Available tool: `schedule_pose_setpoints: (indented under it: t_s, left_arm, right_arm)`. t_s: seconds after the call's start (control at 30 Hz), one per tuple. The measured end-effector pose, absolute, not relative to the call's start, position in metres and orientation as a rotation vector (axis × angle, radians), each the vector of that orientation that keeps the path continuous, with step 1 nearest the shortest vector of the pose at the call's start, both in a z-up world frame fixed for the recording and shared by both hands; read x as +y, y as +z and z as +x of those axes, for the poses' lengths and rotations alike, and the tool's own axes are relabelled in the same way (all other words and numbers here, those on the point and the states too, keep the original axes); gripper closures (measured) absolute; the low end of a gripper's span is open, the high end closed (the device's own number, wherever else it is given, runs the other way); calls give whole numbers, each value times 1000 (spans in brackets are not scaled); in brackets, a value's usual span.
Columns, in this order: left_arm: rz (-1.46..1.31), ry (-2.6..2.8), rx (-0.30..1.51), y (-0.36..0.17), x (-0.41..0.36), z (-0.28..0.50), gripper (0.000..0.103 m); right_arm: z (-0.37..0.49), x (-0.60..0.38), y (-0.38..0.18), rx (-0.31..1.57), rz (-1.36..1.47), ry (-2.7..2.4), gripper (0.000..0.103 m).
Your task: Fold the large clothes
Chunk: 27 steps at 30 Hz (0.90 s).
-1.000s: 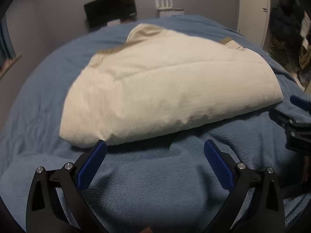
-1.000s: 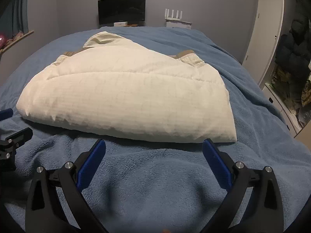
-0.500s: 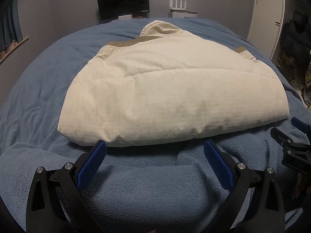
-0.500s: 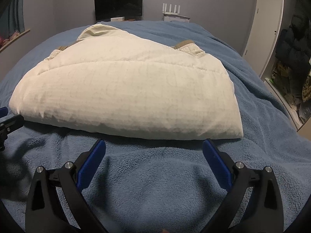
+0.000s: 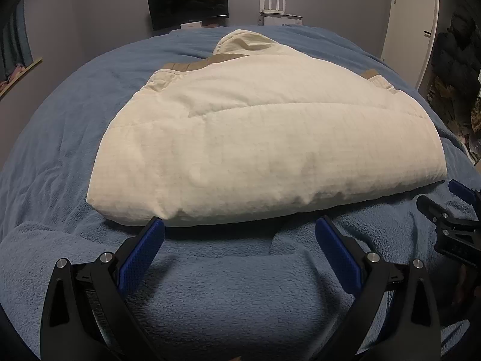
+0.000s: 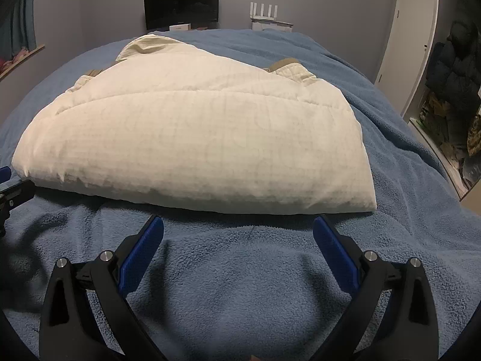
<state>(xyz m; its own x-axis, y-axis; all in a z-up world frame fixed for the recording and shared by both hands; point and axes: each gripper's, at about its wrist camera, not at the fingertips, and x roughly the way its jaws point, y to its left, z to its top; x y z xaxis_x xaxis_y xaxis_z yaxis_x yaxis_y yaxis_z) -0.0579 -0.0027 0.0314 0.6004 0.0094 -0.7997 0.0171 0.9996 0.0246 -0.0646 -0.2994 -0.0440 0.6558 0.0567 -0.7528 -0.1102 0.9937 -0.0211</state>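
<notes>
A cream padded jacket [image 5: 264,144] lies folded on the blue blanket [image 5: 234,285], hood at the far end and tan trim along its back edge. It also shows in the right wrist view [image 6: 198,144]. My left gripper [image 5: 240,228] is open and empty, just short of the jacket's near fold, toward its left corner. My right gripper [image 6: 238,225] is open and empty, just short of the near fold, toward its right corner. The right gripper's tip shows at the right edge of the left wrist view [image 5: 451,225].
The blue blanket [image 6: 240,285] covers the whole bed. A dark monitor [image 6: 182,4] and a white router [image 6: 264,12] stand against the far wall. A white door [image 6: 412,39] and piled dark clothes [image 6: 451,69] are at the right.
Both grippers have moved closer to the jacket's near fold. The left view has swung level and centred on the jacket. Both stay open.
</notes>
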Motion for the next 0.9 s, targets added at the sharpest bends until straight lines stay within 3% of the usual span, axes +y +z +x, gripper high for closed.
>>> schedule_pose_setpoints:
  t_s: [0.9]
  left_arm:
    - [40,-22,932,30,-2,-59,7]
  right_arm:
    - [-65,-301,-47,859,-65,91,8]
